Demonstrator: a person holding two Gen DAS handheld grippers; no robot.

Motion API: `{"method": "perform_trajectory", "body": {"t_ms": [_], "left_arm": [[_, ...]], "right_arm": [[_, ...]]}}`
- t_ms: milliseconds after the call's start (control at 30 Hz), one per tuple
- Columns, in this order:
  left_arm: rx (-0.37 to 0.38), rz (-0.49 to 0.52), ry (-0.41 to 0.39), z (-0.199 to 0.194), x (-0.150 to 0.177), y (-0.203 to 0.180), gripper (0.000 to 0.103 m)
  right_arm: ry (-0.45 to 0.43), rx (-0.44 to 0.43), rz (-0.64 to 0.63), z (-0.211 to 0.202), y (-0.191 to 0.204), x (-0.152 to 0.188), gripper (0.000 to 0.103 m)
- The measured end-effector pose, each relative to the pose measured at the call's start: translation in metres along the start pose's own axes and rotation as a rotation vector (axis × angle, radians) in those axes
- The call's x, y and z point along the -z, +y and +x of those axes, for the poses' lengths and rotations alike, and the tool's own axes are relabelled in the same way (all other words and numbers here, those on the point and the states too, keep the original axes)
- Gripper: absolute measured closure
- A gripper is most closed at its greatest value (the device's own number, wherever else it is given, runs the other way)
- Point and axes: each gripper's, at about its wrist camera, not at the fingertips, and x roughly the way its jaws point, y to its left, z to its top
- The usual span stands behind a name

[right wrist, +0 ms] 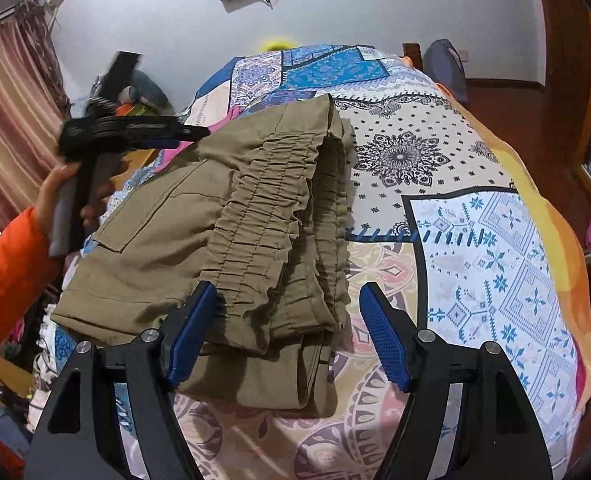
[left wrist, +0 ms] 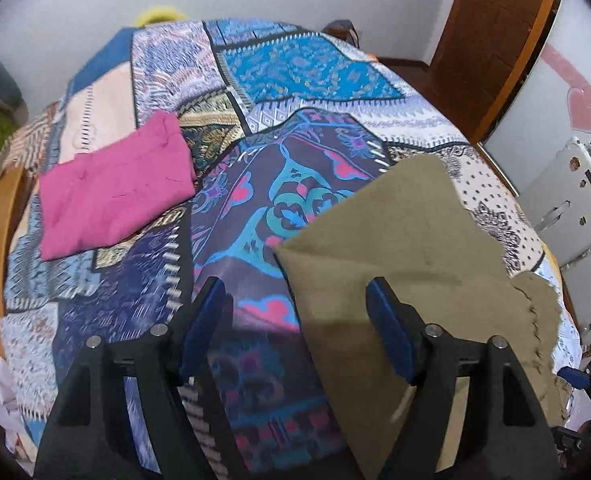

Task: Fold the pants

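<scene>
The pants [right wrist: 231, 232] lie folded on the bed [right wrist: 475, 240]; both grippers' [left wrist: 295, 328] [right wrist: 287, 336] fingers are held apart, empty. Only squaring seems needed.

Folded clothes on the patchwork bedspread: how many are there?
2. The folded pink cotton garment lies on the bedspread's left side. The folded khaki pants with gathered elastic waistband lie nearer, by both open grippers. Others may be hidden out of frame.

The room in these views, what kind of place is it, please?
Probably a home bedroom: a bed under a patchwork bedspread, a curtain at the side, and folded khaki pants lying on it.
</scene>
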Motion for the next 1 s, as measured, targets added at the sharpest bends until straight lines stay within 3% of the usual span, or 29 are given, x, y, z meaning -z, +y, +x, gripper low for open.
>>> {"method": "perform_trajectory", "body": {"t_ms": [200,367,633,767,1000], "left_arm": [[0.097,0.001,0.088,0.035,-0.019,0.004,0.037],[0.099,0.039,0.083,0.043,-0.024,0.0,0.037],[0.073,0.085,0.046,0.038,-0.021,-0.003,0.067],[0.04,0.065,0.047,0.035,-0.019,0.005,0.091],[-0.028,0.053,0.041,0.013,0.008,0.015,0.096]], "right_arm": [[0.006,0.025,0.0,0.003,-0.013,-0.007,0.034],[0.001,0.031,0.021,0.006,-0.027,-0.012,0.034],[-0.009,0.087,0.021,0.017,-0.048,-0.027,0.034],[-0.02,0.144,0.018,0.026,-0.057,-0.04,0.034],[-0.047,0.17,0.046,0.009,-0.058,-0.05,0.034]]}}
